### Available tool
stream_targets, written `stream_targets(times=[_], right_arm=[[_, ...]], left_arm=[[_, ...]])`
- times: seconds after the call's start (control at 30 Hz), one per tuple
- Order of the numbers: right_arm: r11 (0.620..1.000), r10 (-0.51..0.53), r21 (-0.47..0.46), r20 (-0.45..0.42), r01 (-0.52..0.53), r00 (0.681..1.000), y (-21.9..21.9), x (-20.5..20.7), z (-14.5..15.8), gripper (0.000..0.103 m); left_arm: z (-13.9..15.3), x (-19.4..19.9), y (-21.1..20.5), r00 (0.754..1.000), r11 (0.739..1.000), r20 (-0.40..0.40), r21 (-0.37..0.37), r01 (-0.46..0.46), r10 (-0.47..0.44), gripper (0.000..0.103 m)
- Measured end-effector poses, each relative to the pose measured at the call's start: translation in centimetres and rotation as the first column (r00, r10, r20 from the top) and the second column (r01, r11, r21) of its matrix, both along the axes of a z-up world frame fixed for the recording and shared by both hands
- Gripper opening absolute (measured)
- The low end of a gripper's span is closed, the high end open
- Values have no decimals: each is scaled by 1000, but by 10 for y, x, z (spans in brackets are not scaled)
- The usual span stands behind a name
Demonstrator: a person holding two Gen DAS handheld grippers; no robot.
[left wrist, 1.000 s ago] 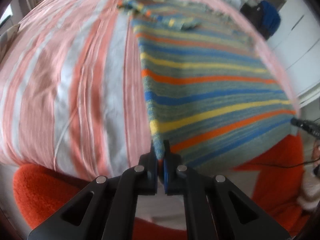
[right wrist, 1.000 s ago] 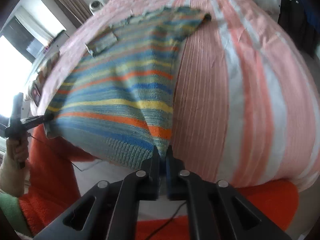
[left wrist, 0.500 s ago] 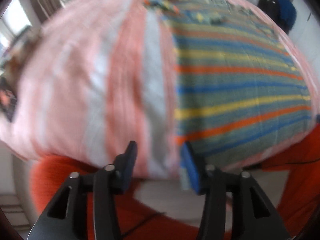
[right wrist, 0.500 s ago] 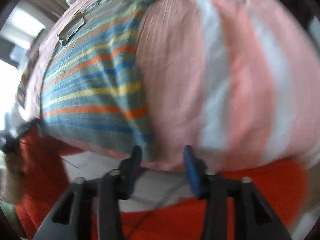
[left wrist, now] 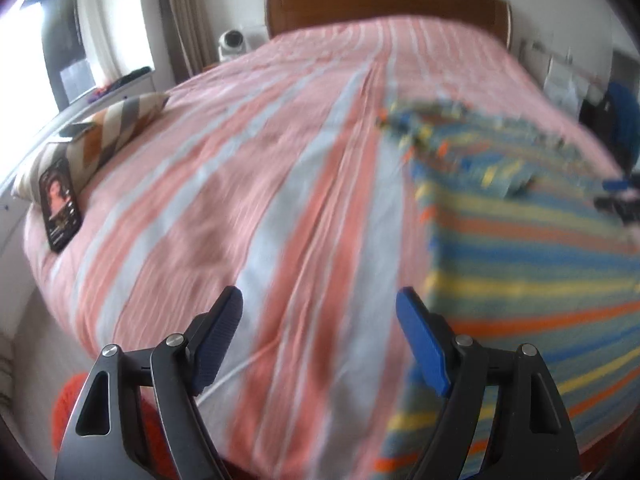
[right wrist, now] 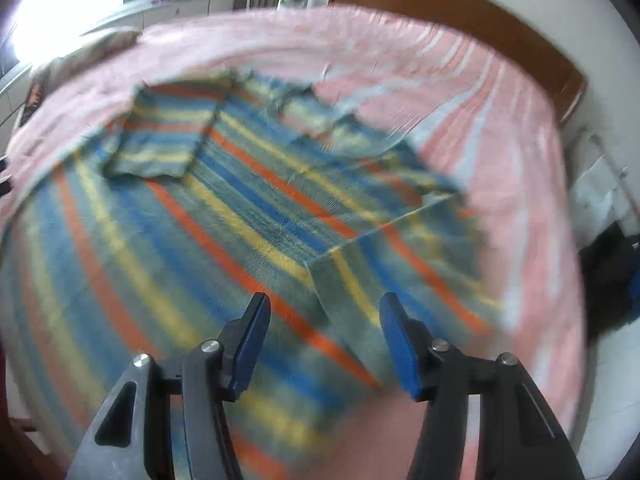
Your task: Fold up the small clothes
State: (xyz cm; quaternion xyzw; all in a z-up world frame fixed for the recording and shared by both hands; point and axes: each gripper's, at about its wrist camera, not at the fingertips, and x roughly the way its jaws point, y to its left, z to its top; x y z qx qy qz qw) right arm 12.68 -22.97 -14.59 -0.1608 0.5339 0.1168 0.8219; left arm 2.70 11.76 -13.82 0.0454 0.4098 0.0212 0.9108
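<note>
- The striped sweater [right wrist: 224,216] is spread flat on the bed [left wrist: 248,184], toward the foot edge and the right side as seen from the left wrist view; its hem reaches the foot edge.
- One sleeve [right wrist: 160,140] is seen folded in over the body near the collar, and a second sleeve [right wrist: 404,264] is laid across the body nearer the hem, so a start on the fold is judged to have been made.
- The left gripper [left wrist: 320,336] is held with its jaws wide apart and nothing between them, above the bare bedspread just beside the sweater's side edge.
- The right gripper [right wrist: 324,340] is likewise held with jaws spread and empty, above the lower part of the sweater, close to the corner of the laid-over sleeve.
- The garment is judged to have been laid flat so that edges and corners can be picked cleanly; the spread jaws suggest a new grip point is being sought.
- A striped cushion [left wrist: 100,132] lies at the bed's left edge, with a phone [left wrist: 60,204] on the bedspread just beside it, well apart from the sweater.
- A wooden headboard [left wrist: 384,4] stands at the far end.
- No containers are visible.
- Both views are blurred, so fine detail of the knit cannot be told.
</note>
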Motion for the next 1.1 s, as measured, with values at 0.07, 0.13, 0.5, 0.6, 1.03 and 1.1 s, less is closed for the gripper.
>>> stream_targets(times=[0.07, 0.13, 0.5, 0.6, 1.03, 1.1], right_arm=[[997, -64, 35, -32, 65, 997, -13, 14, -23, 37], [971, -221, 89, -12, 221, 975, -45, 23, -15, 5], [666, -741, 53, 164, 744, 652, -287, -33, 70, 5], [650, -757, 26, 108, 759, 644, -298, -39, 55, 4], [448, -866, 288, -95, 846, 491, -344, -105, 27, 46], [380, -884, 369, -126, 848, 451, -341, -129, 40, 46]], left_arm=[[-4, 6, 3, 999, 1000, -48, 20, -15, 16, 81], [-1, 10, 12, 998, 999, -42, -26, -44, 43, 81], [-13, 19, 13, 995, 996, -72, -55, -76, 72, 81], [-13, 18, 11, 995, 996, -68, -41, -78, 75, 81], [-16, 17, 10, 995, 997, -64, -14, -79, 78, 82], [-16, 17, 10, 995, 997, -65, -22, -80, 79, 82]])
